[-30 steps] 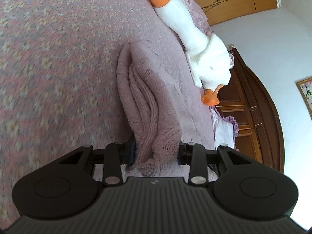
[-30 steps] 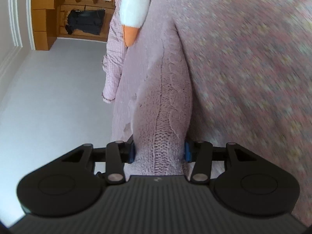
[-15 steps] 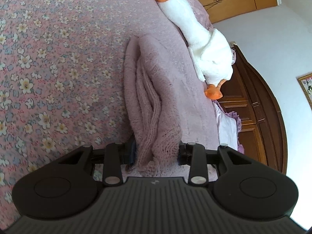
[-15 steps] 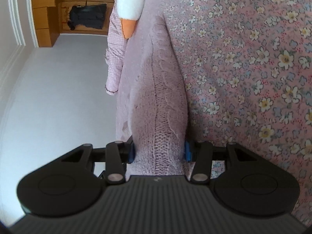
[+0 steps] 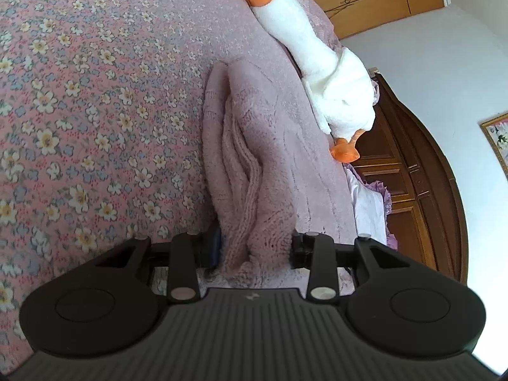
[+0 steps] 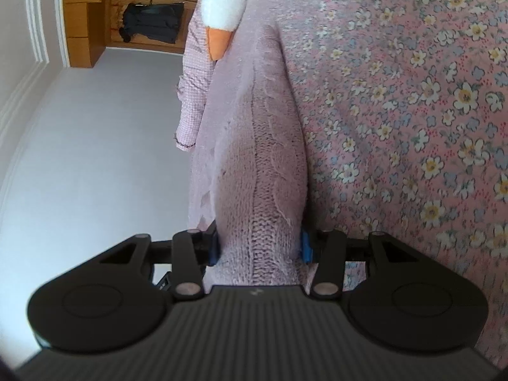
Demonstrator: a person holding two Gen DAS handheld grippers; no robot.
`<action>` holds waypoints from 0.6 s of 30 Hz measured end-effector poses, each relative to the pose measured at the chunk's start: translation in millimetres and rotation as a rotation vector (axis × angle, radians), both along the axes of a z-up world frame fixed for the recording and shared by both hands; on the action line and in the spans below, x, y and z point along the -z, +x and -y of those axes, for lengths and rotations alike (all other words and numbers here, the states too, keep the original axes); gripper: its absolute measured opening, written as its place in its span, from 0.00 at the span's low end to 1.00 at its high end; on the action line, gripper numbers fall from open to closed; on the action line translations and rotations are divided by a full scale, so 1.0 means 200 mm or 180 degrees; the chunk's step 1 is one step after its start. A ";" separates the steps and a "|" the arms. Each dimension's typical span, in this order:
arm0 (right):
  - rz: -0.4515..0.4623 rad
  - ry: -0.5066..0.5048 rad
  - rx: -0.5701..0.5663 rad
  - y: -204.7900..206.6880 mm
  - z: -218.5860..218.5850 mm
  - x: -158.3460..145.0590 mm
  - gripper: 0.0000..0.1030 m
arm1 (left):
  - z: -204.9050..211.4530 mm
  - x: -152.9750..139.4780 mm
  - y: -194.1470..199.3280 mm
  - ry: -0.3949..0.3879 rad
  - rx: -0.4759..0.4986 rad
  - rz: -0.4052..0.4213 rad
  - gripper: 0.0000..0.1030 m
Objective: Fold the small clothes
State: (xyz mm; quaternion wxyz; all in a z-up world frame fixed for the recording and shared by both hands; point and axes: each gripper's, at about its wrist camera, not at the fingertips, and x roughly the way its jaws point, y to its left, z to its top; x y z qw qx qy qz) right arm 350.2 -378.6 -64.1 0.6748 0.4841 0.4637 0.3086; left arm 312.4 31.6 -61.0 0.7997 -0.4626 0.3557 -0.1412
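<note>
— On the bed [image 5: 79, 101], what is gripped?
— A mauve knitted sweater [image 5: 254, 165] is clamped by the left claw [image 5: 254, 247]; its far end is clamped by the right claw [image 6: 258, 244].
— What is seen from one wrist only?
— From the left, a whole plush goose [image 5: 317, 73] and a dark headboard [image 5: 422, 184]; from the right, dark clothing [image 6: 152, 22] hung in a wardrobe.

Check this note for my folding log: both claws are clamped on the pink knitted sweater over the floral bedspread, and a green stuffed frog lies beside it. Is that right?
One thing is wrong: the toy is a white stuffed goose with an orange beak, not a green frog, as the left wrist view shows. The rest holds: the left claw and right claw are both clamped on the pink knitted sweater over the floral bedspread.
</note>
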 end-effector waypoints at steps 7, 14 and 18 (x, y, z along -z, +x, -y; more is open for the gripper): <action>-0.0013 0.0006 -0.0020 -0.08 0.03 -0.03 0.47 | 0.01 -0.03 -0.08 -0.0127 0.0080 -0.0019 0.39; -0.0074 -0.0176 0.0148 -0.19 0.18 -0.05 0.54 | -0.04 -0.03 -0.18 0.0035 0.0101 -0.0101 0.44; 0.0313 -0.0535 0.0313 -0.30 0.28 -0.20 0.54 | -0.18 -0.17 -0.31 0.0316 -0.0120 0.0053 0.44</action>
